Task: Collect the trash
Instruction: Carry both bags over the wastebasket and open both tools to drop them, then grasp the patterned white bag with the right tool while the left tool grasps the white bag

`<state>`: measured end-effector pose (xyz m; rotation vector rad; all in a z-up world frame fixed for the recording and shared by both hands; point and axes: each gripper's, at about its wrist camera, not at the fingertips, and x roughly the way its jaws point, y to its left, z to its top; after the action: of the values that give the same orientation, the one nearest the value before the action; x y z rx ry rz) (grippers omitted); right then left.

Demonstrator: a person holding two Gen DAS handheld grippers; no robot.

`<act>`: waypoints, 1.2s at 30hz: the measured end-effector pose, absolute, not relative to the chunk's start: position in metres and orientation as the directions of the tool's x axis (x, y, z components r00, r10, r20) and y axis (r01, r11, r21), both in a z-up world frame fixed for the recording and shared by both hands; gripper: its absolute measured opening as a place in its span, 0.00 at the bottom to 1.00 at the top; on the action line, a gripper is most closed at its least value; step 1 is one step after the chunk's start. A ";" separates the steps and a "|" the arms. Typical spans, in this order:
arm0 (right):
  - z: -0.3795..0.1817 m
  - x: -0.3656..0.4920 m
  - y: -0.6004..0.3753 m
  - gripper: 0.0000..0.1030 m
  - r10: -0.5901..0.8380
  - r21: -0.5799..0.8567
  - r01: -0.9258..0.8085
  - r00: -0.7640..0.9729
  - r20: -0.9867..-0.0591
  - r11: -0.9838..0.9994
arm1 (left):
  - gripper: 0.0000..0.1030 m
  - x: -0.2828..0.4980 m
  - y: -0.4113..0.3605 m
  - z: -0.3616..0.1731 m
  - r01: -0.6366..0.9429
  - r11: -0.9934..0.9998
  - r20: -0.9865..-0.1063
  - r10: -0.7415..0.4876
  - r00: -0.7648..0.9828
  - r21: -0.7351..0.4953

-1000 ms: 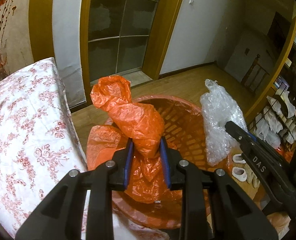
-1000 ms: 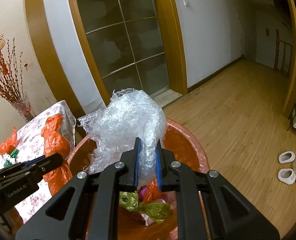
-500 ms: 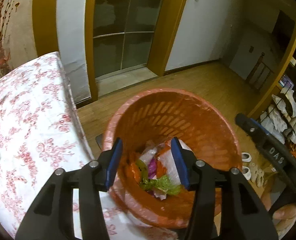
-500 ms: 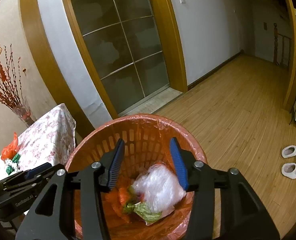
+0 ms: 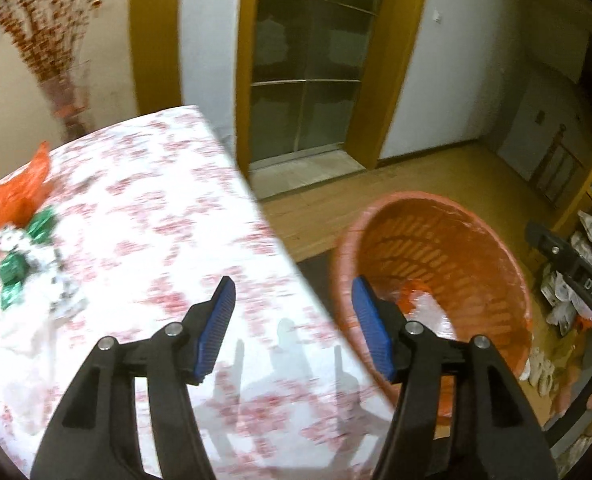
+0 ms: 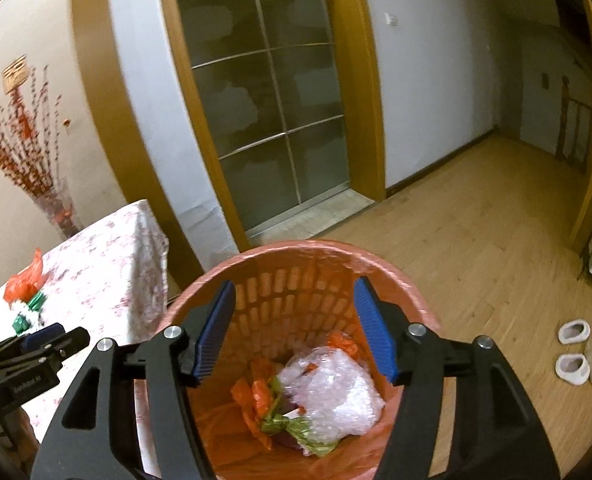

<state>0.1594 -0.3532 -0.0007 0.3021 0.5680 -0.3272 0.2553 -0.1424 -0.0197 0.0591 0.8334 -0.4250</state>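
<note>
Jaws of both grippers spread wide, nothing between the blue pads.

Left gripper (image 5: pixel 294 322): hangs over the near edge of the table (image 5: pixel 168 216), its left finger above the cloth, its right finger in front of the basket (image 5: pixel 511 280) rim. Finger shadows fall on the cloth just ahead. View blurred.

Right gripper (image 6: pixel 294 330): sits directly above the basket (image 6: pixel 407 276) mouth, fingers framing the inside wall.

Basket: round, orange plastic, slotted sides, lined with thin orange film; stands on the wood floor (image 6: pixel 475 220) just beside the table's corner.

Trash in basket:
- clear wrap (image 6: pixel 335 392), a crumpled, glossy wad, topmost, toward the right of the bottom;
- orange bag (image 6: pixel 252 394), crushed, left of the wrap and touching it;
- green wrapper (image 6: pixel 292 426), twisted, under the wrap's near edge;
- further orange scrap (image 6: pixel 341 344) against the far wall.

Trash on table, far left part, well apart from the basket:
- orange bag scrap (image 5: pixel 20 192), bunched, one corner sticking up;
- green foil pieces (image 5: pixel 24 248), touching it on the near side;
- white crumpled stuff (image 5: pixel 44 280) beneath and beside these; kind too blurred to tell.

Table: white cloth with red floral print, draped over the edges.

Surroundings: frosted glass door (image 6: pixel 264 92) in a wood frame; red twig vase (image 6: pixel 52 204) behind the table; white slippers (image 6: pixel 571 352) on the floor at right.
</note>
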 end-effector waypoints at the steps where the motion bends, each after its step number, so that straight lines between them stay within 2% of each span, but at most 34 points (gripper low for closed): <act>1: 0.001 0.162 -0.348 0.60 -0.208 0.186 0.369 0.798 -0.566 0.911 | 0.58 0.256 -0.134 -0.020 0.376 0.920 -0.728 -0.334 0.598 -0.113; 9: 0.001 0.177 -0.310 0.60 -0.140 0.172 0.287 0.805 -0.576 0.942 | 0.58 0.256 -0.053 -0.019 0.242 0.967 -0.720 -0.228 0.655 -0.086; 12: 0.000 0.183 -0.294 0.60 -0.111 0.165 0.250 0.806 -0.581 0.954 | 0.62 0.252 -0.008 -0.017 0.153 0.987 -0.710 -0.137 0.691 -0.042; 17: -0.004 0.193 -0.268 0.60 -0.065 0.159 0.196 0.801 -0.595 0.968 | 0.62 0.251 0.066 -0.018 -0.011 1.000 -0.705 0.011 0.709 0.004; 21: -0.006 0.201 -0.247 0.60 -0.026 0.159 0.153 0.796 -0.604 0.975 | 0.62 0.257 0.100 -0.031 -0.084 0.996 -0.730 0.073 0.679 0.022; 29: -0.007 0.215 -0.208 0.60 0.031 0.150 0.079 0.786 -0.618 0.985 | 0.63 0.266 0.120 -0.063 -0.093 0.995 -0.791 0.026 0.611 -0.039; 30: -0.007 0.217 -0.204 0.60 0.036 0.147 0.070 0.785 -0.619 0.987 | 0.61 0.266 0.117 -0.064 -0.091 0.995 -0.789 0.024 0.614 -0.040; 32: -0.007 0.221 -0.194 0.60 0.049 0.143 0.052 0.782 -0.622 0.988 | 0.48 0.266 0.115 -0.063 -0.081 0.996 -0.783 0.016 0.622 -0.044; 33: -0.007 0.224 -0.189 0.60 0.059 0.146 0.042 0.780 -0.623 0.988 | 0.32 0.267 0.115 -0.063 -0.070 0.996 -0.780 -0.005 0.626 -0.062; 34: -0.007 0.227 -0.182 0.60 0.072 0.150 0.029 0.778 -0.625 0.988 | 0.25 0.268 0.115 -0.063 -0.064 0.995 -0.779 -0.016 0.626 -0.072; 36: -0.008 0.233 -0.170 0.60 0.093 0.155 0.007 0.774 -0.626 0.988 | 0.20 0.268 0.117 -0.061 -0.060 0.995 -0.776 -0.027 0.630 -0.084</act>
<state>0.2326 -0.1702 -0.0078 0.1522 0.6850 0.0472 0.2679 0.1169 -0.0610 -0.1052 0.8895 0.0187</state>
